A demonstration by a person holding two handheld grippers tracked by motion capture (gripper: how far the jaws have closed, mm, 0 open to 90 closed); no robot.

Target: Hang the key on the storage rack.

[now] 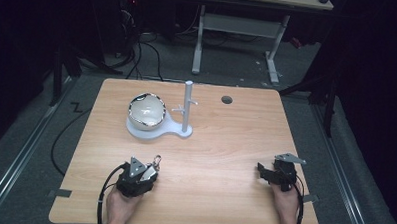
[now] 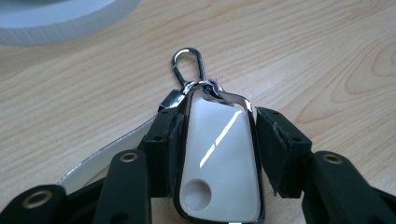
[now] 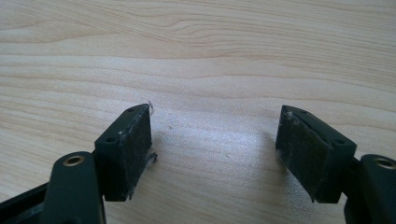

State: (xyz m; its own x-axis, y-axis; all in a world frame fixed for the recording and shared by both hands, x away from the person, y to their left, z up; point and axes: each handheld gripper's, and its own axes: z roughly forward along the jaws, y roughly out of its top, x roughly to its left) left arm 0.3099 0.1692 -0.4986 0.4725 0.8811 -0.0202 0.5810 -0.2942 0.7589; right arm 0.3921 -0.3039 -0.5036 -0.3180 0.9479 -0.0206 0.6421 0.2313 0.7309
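Left gripper (image 2: 219, 140) clamped on one white, chrome-rimmed key fob (image 2: 219, 158), lower centre of frame, flat on the table (image 2: 327, 56); one snap hook (image 2: 189, 65) pointing up-frame. Right gripper (image 3: 215, 149) wide apart over bare wood, holding nothing. Step judged: pickup, grip made. Next probably calls for lifting and hanging the hook on a peg of the one grey stand (image 1: 186, 109), upper centre, beside one bowl (image 1: 146, 111).

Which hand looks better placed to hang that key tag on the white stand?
Left, probably. The left gripper is shut on the key tag, its clip pointing toward the stand. The right gripper is open, holds nothing and sits farther from the stand.
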